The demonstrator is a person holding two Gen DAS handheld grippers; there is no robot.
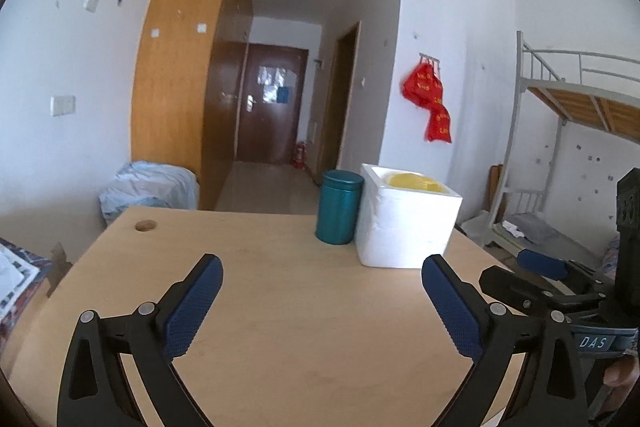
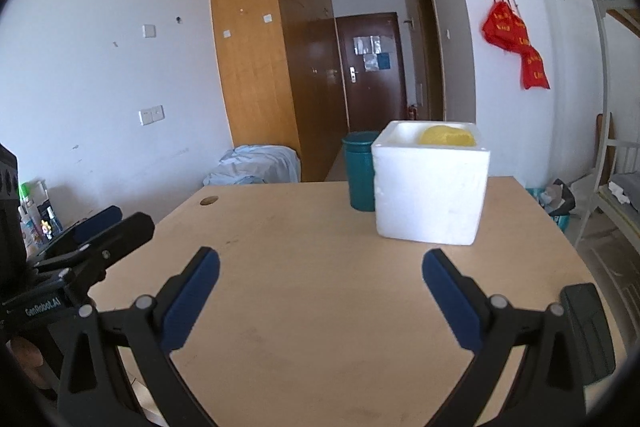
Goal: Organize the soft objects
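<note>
**Yellow soft item sits in the foam box; both grippers wait empty**

The yellow soft object (image 2: 447, 135) lies inside the white foam box (image 2: 432, 195), only its rounded top showing above the rim. It looks like a sponge or a bunched cloth; the pictures do not settle which. Either way it should be light and yielding, likely to squash under the pads rather than slip, so a gentle pinch across its exposed crown, coming down from above between the box walls, seems the sensible hold. The box itself is probably very light and could slide or tip if a finger catches its rim, and its foam walls would dent easily.

The box stands on the wooden table (image 2: 320, 307) toward the far edge, right of centre. A teal canister (image 1: 339, 207) stands just beside the box on its left, touching or nearly so; it looks rigid and not part of the soft things. A round cable hole (image 1: 146, 225) marks the table's far left corner.

The left gripper (image 1: 322, 287) hovers over the near part of the table with its blue-padded fingers (image 1: 196, 303) spread wide, holding nothing. The right gripper (image 2: 320, 287) is likewise spread wide and empty, aimed toward the box, well short of it. Each gripper shows at the edge of the other's view, side by side.

Beyond the table: a wardrobe, a dark door down the corridor, red bags on a wall hook, a bunk bed frame.
</note>
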